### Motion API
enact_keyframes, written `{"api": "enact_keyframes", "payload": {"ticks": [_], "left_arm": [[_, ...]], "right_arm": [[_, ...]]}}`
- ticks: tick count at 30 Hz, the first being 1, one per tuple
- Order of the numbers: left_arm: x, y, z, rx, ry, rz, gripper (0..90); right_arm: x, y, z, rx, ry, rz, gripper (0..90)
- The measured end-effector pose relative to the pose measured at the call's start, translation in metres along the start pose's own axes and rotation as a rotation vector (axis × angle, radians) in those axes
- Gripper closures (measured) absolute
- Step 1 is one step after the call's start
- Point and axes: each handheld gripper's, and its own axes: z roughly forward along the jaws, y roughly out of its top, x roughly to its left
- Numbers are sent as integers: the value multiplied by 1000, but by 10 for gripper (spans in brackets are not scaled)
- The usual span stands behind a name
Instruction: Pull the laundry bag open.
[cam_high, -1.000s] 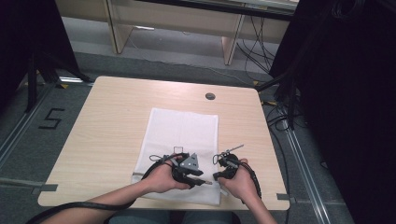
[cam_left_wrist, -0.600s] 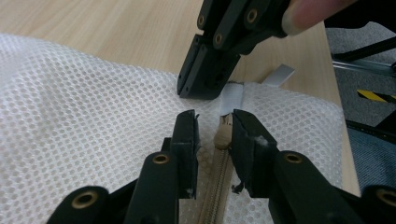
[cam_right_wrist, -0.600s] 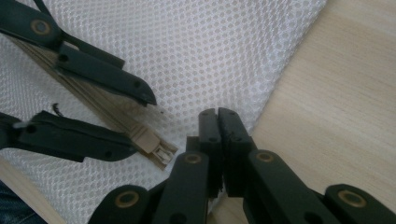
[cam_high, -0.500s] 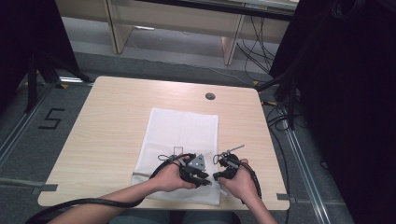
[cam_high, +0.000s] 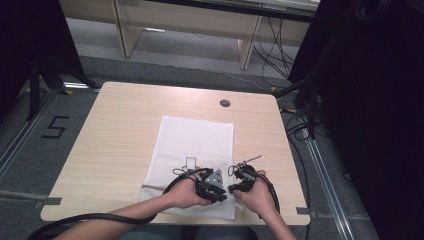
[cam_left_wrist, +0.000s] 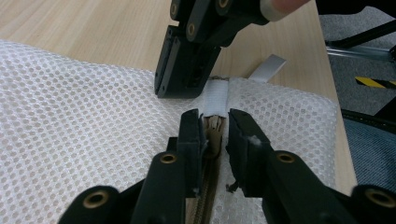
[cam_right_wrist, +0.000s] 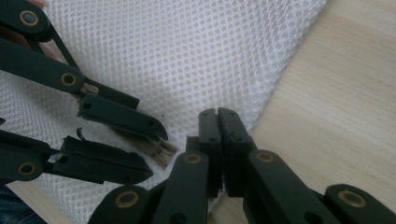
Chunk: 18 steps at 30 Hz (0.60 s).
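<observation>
A white mesh bag (cam_high: 194, 155) lies flat on the table (cam_high: 115, 130), in the near middle part, with its near edge close to the person. Along this near edge runs a brown zipper (cam_left_wrist: 211, 154).

The left gripper (cam_left_wrist: 215, 122) has its jaws on both sides of the zipper, near its end by a white tab (cam_left_wrist: 216, 97). The jaws have just been closing, with the zipper between them, but a small gap remains on each side, so they do not pinch it yet. The right gripper (cam_right_wrist: 218, 122) has its jaws pressed together on the mesh at the near right corner of the bag, and it seems to pin the cloth there.

The bag looks very light, thin and soft. It will fold and slide easily on the smooth wood, so one gripper alone would probably drag the whole bag. The mesh is open and could catch on a jaw tip or stretch if pulled hard. I think the best places to hold are the firm ones: the zipper tape, the slider if it can be found, and the hemmed corner. The slider itself I cannot see clearly between the jaws.
</observation>
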Motion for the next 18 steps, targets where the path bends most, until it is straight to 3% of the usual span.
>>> {"api": "enact_keyframes", "payload": {"ticks": [4,5,12,14,15,16,18], "left_arm": [[0,3,-1,8,-5,-18,811],[0,4,-2,16,-4,2,811],[0,7,-6,9,-5,-46,814],[0,8,-8,12,-4,-49,814],[1,9,-9,11,-3,-30,815],[0,9,-9,12,-1,-44,815],[1,9,-11,14,3,-27,815]], "right_arm": [[0,0,0,-3,1,-1,892],[0,0,0,-1,1,-1,892],[0,0,0,-3,1,4,892],[1,0,0,2,11,29,894],[0,0,0,5,7,18,900],[-1,0,1,-5,8,3,900],[1,0,0,0,0,-13,900]]}}
